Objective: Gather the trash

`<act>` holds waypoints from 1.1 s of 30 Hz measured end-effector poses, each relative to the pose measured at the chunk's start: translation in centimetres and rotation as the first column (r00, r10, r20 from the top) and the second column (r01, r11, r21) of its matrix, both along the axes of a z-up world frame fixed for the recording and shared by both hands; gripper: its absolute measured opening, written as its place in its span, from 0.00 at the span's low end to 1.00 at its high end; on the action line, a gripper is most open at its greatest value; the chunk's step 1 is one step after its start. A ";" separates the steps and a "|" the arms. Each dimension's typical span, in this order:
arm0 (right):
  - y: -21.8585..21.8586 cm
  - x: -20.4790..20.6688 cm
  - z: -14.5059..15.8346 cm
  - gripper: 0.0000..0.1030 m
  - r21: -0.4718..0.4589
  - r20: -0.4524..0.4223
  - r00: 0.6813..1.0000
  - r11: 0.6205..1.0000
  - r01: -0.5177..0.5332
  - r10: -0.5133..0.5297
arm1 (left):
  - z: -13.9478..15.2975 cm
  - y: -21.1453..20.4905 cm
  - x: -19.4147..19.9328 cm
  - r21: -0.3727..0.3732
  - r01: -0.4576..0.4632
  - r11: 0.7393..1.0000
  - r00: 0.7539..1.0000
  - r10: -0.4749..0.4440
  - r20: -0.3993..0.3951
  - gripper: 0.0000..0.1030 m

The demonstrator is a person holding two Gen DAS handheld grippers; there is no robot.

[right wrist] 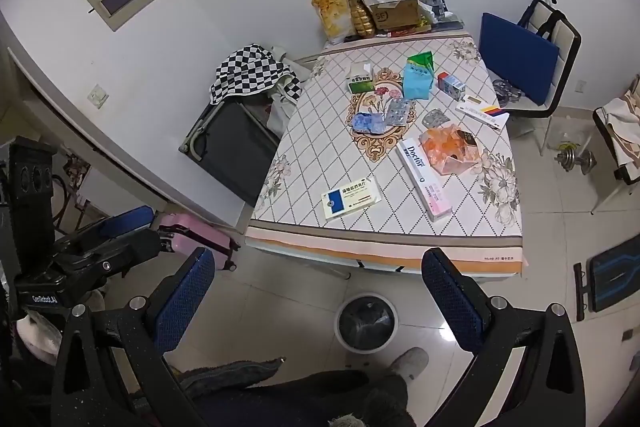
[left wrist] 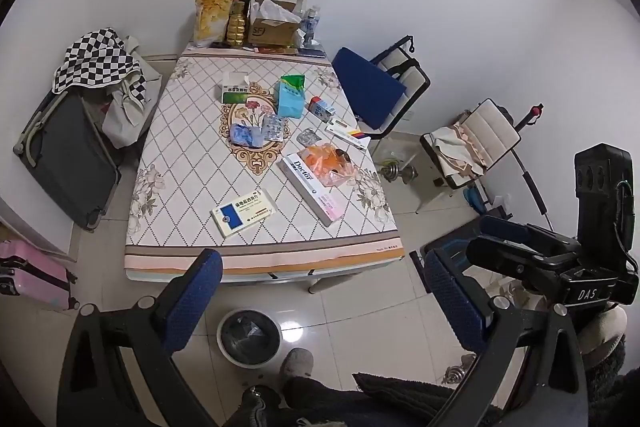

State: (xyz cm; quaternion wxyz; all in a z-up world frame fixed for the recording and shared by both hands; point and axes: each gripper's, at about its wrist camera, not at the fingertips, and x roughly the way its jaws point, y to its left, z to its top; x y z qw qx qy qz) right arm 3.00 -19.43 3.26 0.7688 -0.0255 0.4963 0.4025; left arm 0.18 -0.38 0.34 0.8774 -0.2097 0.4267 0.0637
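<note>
A table with a patterned cloth holds scattered items: a blue-and-white medicine box, a long "Doctor" box, an orange plastic bag, blister packs, a crumpled blue wrapper, a teal pouch. A white bin with a black liner stands on the floor before the table. My left gripper and right gripper are open and empty, held above the floor near the bin.
Bottles, a snack bag and a cardboard box crowd the table's far edge. A dark suitcase stands left, a pink one lower left. Chairs and dumbbells are at right. The person's slippered foot is beside the bin.
</note>
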 end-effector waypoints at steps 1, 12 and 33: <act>-0.1 0.1 0.0 1.00 0.003 -0.002 1.000 1.000 -0.001 0.001 | 0.0 0.0 0.0 0.000 0.002 1.000 1.000 -0.002 0.001 1.00; 0.1 0.0 0.1 1.00 0.006 -0.007 1.000 1.000 -0.003 0.003 | 0.3 -0.3 0.2 0.003 0.011 1.000 1.000 -0.011 0.007 1.00; 0.2 -0.4 0.2 1.00 0.011 -0.010 1.000 1.000 -0.018 0.018 | 0.2 -0.3 0.2 0.000 0.015 1.000 1.000 -0.015 0.004 1.00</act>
